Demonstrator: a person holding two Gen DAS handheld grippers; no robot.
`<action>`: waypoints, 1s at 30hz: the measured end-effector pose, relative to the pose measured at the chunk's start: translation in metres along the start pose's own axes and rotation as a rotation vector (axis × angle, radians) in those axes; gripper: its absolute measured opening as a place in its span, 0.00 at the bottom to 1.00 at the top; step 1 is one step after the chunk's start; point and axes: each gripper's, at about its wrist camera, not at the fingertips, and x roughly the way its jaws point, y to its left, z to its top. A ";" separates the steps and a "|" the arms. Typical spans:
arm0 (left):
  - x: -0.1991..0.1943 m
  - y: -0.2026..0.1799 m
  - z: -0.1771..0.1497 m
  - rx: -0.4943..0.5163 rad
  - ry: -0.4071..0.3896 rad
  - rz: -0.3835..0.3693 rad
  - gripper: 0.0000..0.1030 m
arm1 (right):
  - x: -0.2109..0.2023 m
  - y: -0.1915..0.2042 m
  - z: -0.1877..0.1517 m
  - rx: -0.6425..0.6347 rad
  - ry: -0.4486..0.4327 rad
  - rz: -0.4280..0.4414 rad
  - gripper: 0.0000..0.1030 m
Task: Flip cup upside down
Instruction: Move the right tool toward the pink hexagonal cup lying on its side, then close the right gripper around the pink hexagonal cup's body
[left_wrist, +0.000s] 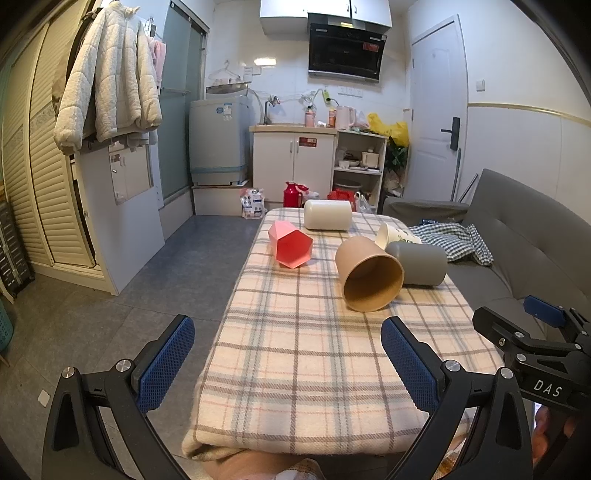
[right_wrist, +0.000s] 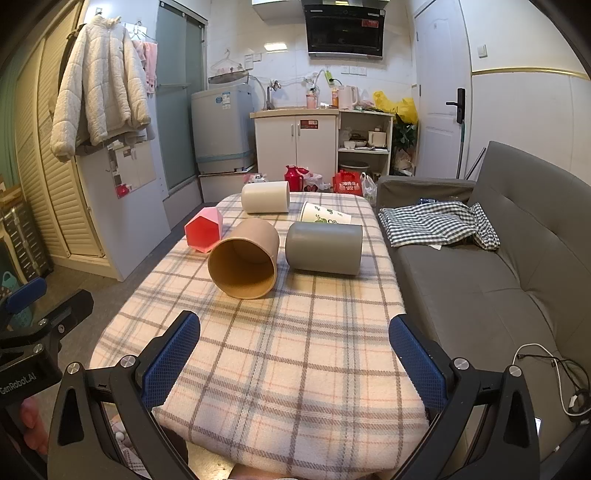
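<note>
Several cups lie on their sides on a plaid-covered table (left_wrist: 295, 350) (right_wrist: 295, 350). A brown paper cup (left_wrist: 369, 273) (right_wrist: 245, 258) lies nearest, its mouth toward me. A grey cup (left_wrist: 419, 264) (right_wrist: 324, 248) lies to its right. A pink hexagonal cup (left_wrist: 291, 244) (right_wrist: 203, 229), a cream cup (left_wrist: 328, 215) (right_wrist: 266, 196) and a white patterned cup (left_wrist: 393, 233) (right_wrist: 325, 215) lie farther back. My left gripper (left_wrist: 288, 363) is open and empty over the table's near left edge. My right gripper (right_wrist: 295, 363) is open and empty over the near end; it also shows in the left wrist view (left_wrist: 532, 328).
A grey sofa (right_wrist: 480, 277) with a checked cloth (right_wrist: 439, 223) runs along the table's right side. Grey floor (left_wrist: 147, 288) lies to the left, with a white cabinet (left_wrist: 118, 206) and louvred doors. Kitchen cabinets and a washing machine stand at the back.
</note>
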 end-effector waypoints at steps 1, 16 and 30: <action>0.000 0.001 0.000 -0.002 0.004 -0.001 1.00 | 0.000 0.001 0.000 -0.001 0.003 0.002 1.00; 0.046 0.003 0.030 -0.002 0.129 0.009 1.00 | 0.042 0.000 0.031 -0.025 0.083 -0.006 1.00; 0.175 0.007 0.114 -0.033 0.253 0.012 1.00 | 0.141 -0.005 0.123 -0.034 0.089 0.020 1.00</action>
